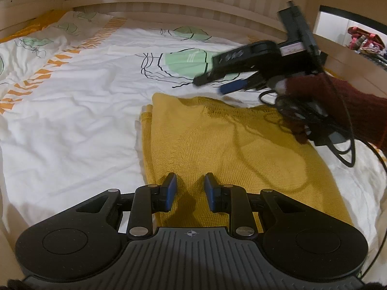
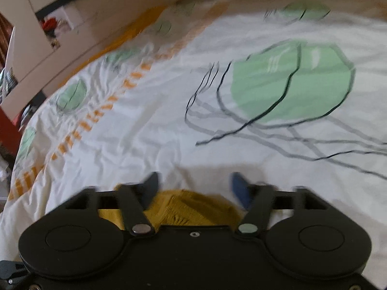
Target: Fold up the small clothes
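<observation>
the landmark here is the yellow knit garment (image 1: 232, 149), lying flat and already partly folded on the white patterned bedsheet (image 1: 72, 125). its long axis runs from the near edge, under the left gripper, away toward the far end where the right one is.

at the left, bare sheet lies beside the garment's folded left edge. over the garment's near end, the left gripper (image 1: 190, 193) hangs just above the knit and points along the long axis; its blue pads (image 1: 170, 191) stand apart with nothing between them, so it is unclenched and empty. it is the nearer tool to the near hem.

at the garment's far right corner, the right gripper (image 1: 222, 82) is blurred and held aloft, angled leftward across the far edge, with a dark red sleeve (image 1: 350, 111) behind it. in the right wrist view its fingers are spread wide and grip nothing, with the garment's far edge (image 2: 188, 210) bunched just below and behind them.

my judgement: a next fold would turn on bringing the near end along the long axis toward the far end, and the left gripper sits best placed for it.
</observation>
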